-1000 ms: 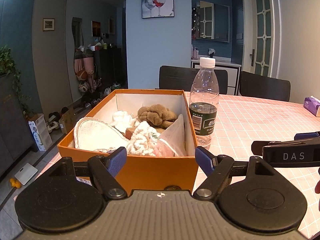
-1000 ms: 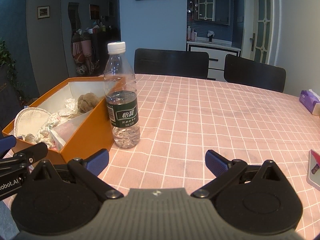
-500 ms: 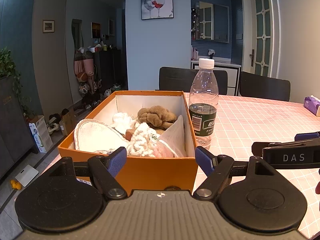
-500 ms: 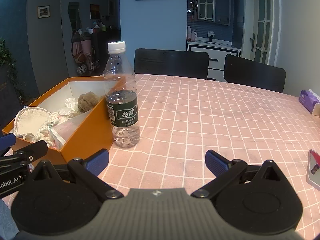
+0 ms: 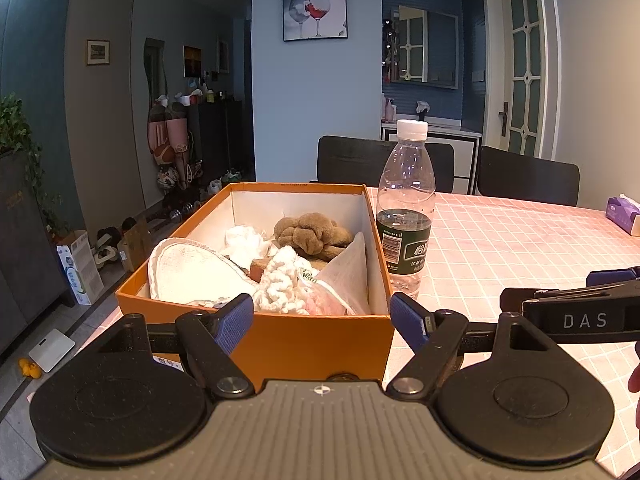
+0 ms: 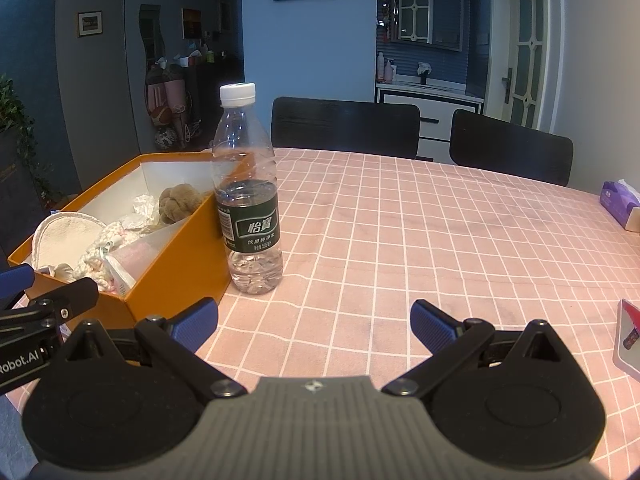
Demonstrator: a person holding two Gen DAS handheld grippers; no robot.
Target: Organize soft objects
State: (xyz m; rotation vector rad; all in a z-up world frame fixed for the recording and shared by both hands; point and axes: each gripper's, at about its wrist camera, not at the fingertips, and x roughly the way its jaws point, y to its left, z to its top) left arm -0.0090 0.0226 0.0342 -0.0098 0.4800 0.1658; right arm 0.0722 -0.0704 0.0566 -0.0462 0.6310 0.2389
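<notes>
An orange box (image 5: 312, 340) holds soft things: a brown plush (image 5: 310, 236), a white round pad (image 5: 192, 272), a white knitted piece (image 5: 280, 280), crumpled white cloth (image 5: 244, 240) and a pale pouch (image 5: 348, 268). My left gripper (image 5: 322, 318) is open and empty, just in front of the box's near wall. My right gripper (image 6: 314, 322) is open and empty over the pink tablecloth, right of the box (image 6: 180, 268). The plush (image 6: 178, 202) and pad (image 6: 66, 236) show there too.
A clear water bottle (image 5: 406, 216) stands against the box's right side, also in the right wrist view (image 6: 248, 200). A purple tissue pack (image 6: 620, 208) lies far right. Two black chairs (image 6: 344, 128) stand behind the table. A flat card (image 6: 630, 336) lies at the right edge.
The left gripper has risen slightly and the view has steadied. The right gripper has barely moved. Both stay open.
</notes>
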